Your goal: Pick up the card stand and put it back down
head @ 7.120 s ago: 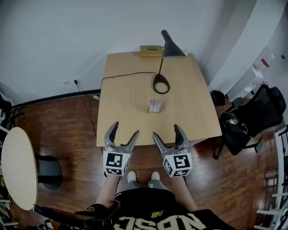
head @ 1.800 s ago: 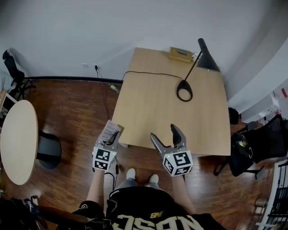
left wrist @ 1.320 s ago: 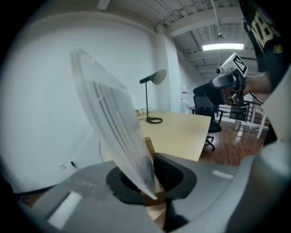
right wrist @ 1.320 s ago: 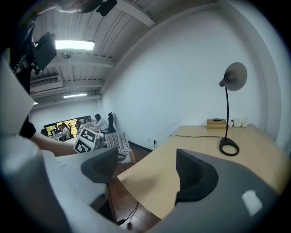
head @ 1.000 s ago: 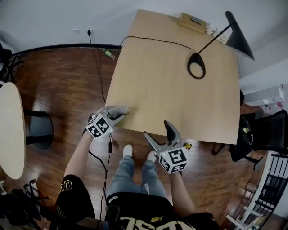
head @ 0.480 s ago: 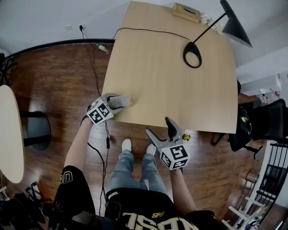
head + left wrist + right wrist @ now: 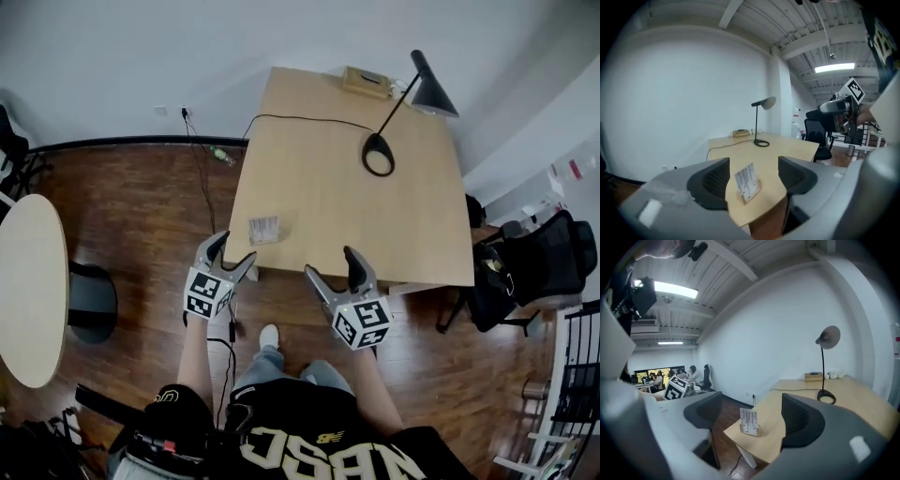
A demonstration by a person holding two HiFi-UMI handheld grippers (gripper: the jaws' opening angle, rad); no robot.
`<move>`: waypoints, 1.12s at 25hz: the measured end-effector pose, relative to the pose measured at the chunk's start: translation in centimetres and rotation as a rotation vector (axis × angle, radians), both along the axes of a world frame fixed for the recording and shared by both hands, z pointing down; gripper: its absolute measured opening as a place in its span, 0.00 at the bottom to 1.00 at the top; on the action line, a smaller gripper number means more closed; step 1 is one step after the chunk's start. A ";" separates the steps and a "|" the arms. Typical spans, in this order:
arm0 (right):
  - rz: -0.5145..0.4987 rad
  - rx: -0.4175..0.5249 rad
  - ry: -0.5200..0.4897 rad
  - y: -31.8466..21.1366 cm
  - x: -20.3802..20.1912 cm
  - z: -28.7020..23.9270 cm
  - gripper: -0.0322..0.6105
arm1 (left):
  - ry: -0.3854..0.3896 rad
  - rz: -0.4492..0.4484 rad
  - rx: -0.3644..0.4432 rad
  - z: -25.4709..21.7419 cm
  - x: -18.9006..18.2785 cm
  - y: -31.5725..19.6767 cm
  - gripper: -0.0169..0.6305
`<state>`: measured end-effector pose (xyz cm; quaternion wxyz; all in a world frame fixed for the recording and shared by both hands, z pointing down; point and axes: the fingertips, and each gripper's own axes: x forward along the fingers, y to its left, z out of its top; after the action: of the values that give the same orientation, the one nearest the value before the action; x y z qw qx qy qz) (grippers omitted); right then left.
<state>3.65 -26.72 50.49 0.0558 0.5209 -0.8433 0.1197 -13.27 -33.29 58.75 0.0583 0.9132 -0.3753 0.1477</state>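
The card stand point(image 7: 263, 230), a small wooden base with white cards upright in it, stands alone on the light wooden table point(image 7: 375, 225) near its front left corner. My left gripper point(image 7: 234, 248) hangs just off that corner, drawn back from the stand. Its jaws have just been opening and nothing is between them. In the left gripper view the card stand point(image 7: 746, 183) shows beyond the two dark pads point(image 7: 711, 180). My right gripper point(image 7: 330, 262) hovers open and empty before the table's front edge. In its view the card stand point(image 7: 749, 422) sits past the pads point(image 7: 800, 422).
A black desk lamp point(image 7: 378, 155) with its cable point(image 7: 300, 119) and a small wooden box point(image 7: 366, 82) sit at the table's far side. A round table point(image 7: 28, 291) stands at the left. A black chair and bags point(image 7: 525, 262) are at the right.
The left gripper has let go of the card stand, opened, and pulled back off the table corner. The stand now rests on the table. The right gripper has risen slightly.
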 end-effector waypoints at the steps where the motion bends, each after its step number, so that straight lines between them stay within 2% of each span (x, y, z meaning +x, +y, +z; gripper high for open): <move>1: -0.021 0.022 -0.001 1.3 -0.3 -1.0 0.68 | 0.041 -0.014 0.022 -1.9 0.7 2.2 0.55; 4: -0.058 0.085 -0.013 5.4 0.0 -3.3 0.68 | 0.138 -0.039 0.092 -7.3 3.9 8.7 0.55; 7: -0.050 0.122 -0.033 9.8 0.8 -3.6 0.68 | 0.115 -0.127 0.178 -10.0 5.1 14.1 0.55; 10: -0.025 0.139 -0.057 14.8 2.1 -3.0 0.68 | 0.123 -0.265 0.173 -10.8 4.8 19.2 0.52; 11: -0.004 0.138 -0.079 16.1 2.9 -2.7 0.68 | 0.114 -0.280 0.158 -10.7 5.1 20.7 0.45; 13: 0.028 0.102 -0.109 18.3 4.0 -1.5 0.68 | 0.066 -0.281 0.136 -10.1 5.5 23.2 0.44; 16: 0.008 0.071 -0.082 20.9 2.2 -1.7 0.68 | 0.002 -0.297 0.160 -11.3 3.4 26.2 0.44; 19: -0.015 0.167 -0.028 22.7 0.0 -5.5 0.68 | -0.038 -0.320 0.252 -14.2 0.9 28.1 0.44; 22: -0.002 0.255 0.028 23.0 -1.4 -7.9 0.67 | -0.014 -0.320 0.311 -15.6 -0.5 28.4 0.44; 25: -0.011 0.242 0.046 23.7 -3.8 -7.9 0.67 | 0.013 -0.310 0.295 -15.3 -1.9 29.3 0.44; 28: -0.017 0.227 0.061 24.3 -6.5 -8.2 0.66 | 0.012 -0.340 0.300 -15.7 -4.7 30.2 0.43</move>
<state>-2.88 -2.40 42.31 0.0230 0.5203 -0.8537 0.0071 -17.98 -3.13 43.00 -0.0519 0.8361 -0.5412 0.0729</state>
